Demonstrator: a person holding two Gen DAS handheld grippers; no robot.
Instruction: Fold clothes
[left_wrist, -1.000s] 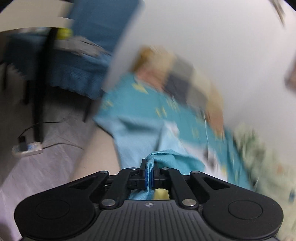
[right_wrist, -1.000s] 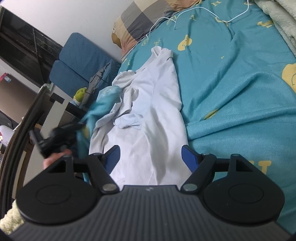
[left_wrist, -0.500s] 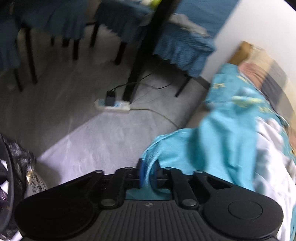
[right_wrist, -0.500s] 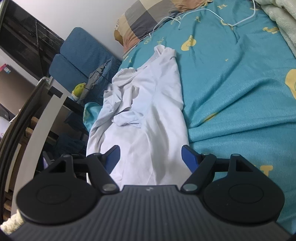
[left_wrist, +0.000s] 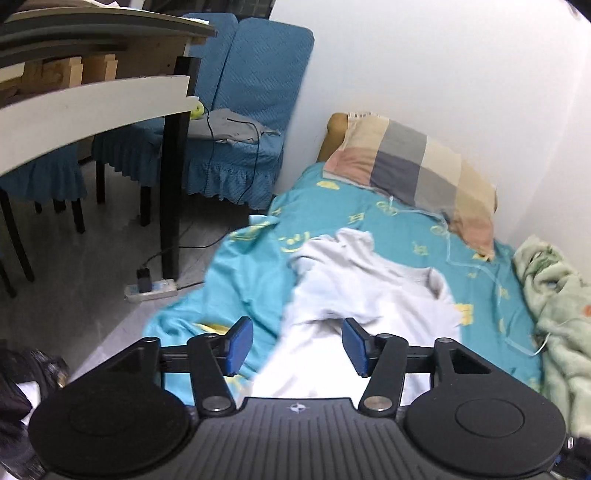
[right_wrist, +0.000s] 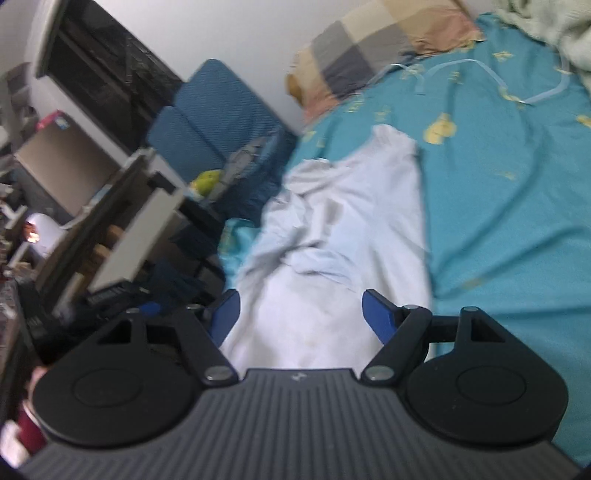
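Since a second ago your left claw (left_wrist: 297, 345) has let go of the light turquoise cloth it was pinching. Its jaws are opening now with nothing pressed between the blue pads, and its view has swung from the floor back over the bed. Your right claw (right_wrist: 300, 314) has changed little and stays spread wide and empty.

Going left to right in the left wrist view, you have the pale worktop (left_wrist: 92, 99) on its black leg, blue-covered chairs (left_wrist: 236, 147) behind it, and a white power strip (left_wrist: 151, 290) on the grey floor. Next comes the released light turquoise cloth (left_wrist: 240, 280), draped over the bed's near-left edge. The crumpled white T-shirt (left_wrist: 369, 295) lies just right of it, and the two appear to touch, though blur hides the seam.

The T-shirt is straight ahead of both claws. Its long axis runs away from you toward the checked beige, grey and pink pillow (left_wrist: 410, 166). The near end lies below and between each claw's pads, so neither hand looks clearly nearer. The left side is bunched into folds, while the right edge lies straighter.

The shirt rests on a soft teal bedsheet with yellow prints (right_wrist: 498, 192), and a thin white cable (right_wrist: 480, 77) loops near the pillow. A pale green fleecy blanket (left_wrist: 554, 295) is heaped at the far right against the white wall.
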